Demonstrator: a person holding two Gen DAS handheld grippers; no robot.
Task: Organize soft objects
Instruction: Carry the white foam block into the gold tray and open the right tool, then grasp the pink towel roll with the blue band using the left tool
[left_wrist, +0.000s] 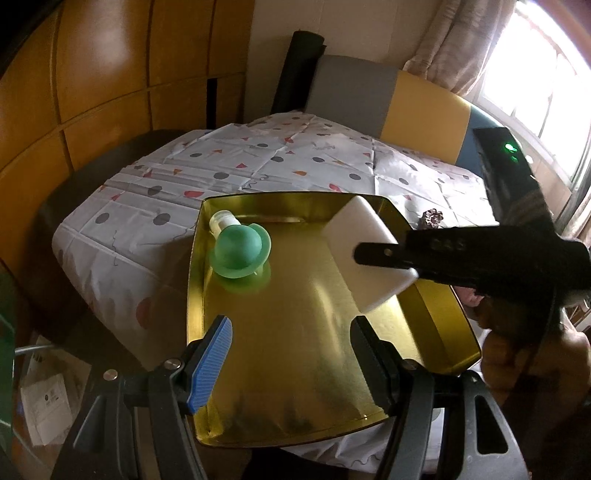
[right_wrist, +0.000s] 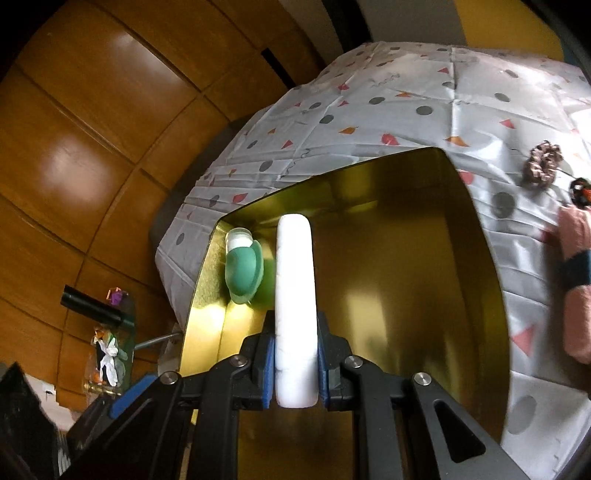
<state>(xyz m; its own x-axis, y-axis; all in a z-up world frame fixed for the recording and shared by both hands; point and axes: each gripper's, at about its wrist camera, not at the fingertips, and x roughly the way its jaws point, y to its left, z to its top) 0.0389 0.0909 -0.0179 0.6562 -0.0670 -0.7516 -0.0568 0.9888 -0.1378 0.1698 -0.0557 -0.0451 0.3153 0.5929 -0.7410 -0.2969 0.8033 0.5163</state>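
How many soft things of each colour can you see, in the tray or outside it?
White: 1, sponge held over the gold tray
Green: 1, squishy toy in the tray
Brown: 1, scrunchie on the tablecloth
Pink: 1, plush on the tablecloth
Total: 4

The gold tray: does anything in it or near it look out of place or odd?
Nothing looks damaged or spilled. In the gold tray the green toy lies tipped into the far corner. The right claw holds the white sponge above the tray.
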